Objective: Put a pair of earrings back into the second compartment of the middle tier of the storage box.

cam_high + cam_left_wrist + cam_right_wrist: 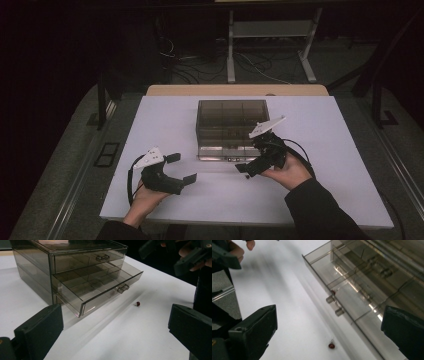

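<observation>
A smoky clear drawer cabinet stands on the white table. Its lower drawer is pulled out, with empty compartments and a small handle. A tiny red bead-like thing lies on the table just in front of that drawer, also seen between my right jaws' line of sight. My right gripper hovers at the drawer's front right, jaws wide apart and empty. My left gripper rests at the table's front left, open and empty, pointing toward the cabinet.
The table's front edge runs close under both forearms. Beyond the far edge stand a metal frame and loose cables on the floor. White tabletop stretches to either side of the cabinet.
</observation>
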`<state>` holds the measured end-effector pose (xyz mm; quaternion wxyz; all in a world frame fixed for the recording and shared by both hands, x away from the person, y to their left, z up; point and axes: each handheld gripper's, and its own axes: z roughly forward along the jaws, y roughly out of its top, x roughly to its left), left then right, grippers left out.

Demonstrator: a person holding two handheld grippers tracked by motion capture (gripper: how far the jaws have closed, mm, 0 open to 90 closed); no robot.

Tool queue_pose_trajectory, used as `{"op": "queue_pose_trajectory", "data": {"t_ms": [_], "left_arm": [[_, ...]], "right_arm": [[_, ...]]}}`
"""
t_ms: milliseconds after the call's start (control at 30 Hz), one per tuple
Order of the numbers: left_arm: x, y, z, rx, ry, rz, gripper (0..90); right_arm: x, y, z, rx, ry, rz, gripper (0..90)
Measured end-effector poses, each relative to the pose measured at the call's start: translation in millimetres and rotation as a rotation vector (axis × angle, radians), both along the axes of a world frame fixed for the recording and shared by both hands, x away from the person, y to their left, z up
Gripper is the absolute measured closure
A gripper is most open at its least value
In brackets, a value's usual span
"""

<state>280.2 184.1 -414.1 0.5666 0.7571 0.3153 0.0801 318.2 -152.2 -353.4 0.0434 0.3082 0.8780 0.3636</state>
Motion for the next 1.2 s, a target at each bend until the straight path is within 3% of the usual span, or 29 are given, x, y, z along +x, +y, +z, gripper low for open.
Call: {"op": "queue_pose_trajectory", "data": {"t_ms": [500,1100,1200], "left_arm": [[-0.1,-0.4,0.1,0.005,0.002,-0.003,0.0],[0.0,-0.7,0.2,0.007,-0.001,-0.007,0.0],[-0.1,-1.1,0.1,0.008,0.0,-0.007,0.0]], "right_arm": [[-14.6,-12.9,-34.9,0.007,0.063,-0.025,0.1],[-12.3,-7.0,-66.1,-0.047,0.116,0.0,0.2],[-10.5,-7.6,-71.6,-0.046,0.133,0.002,4.4]]}}
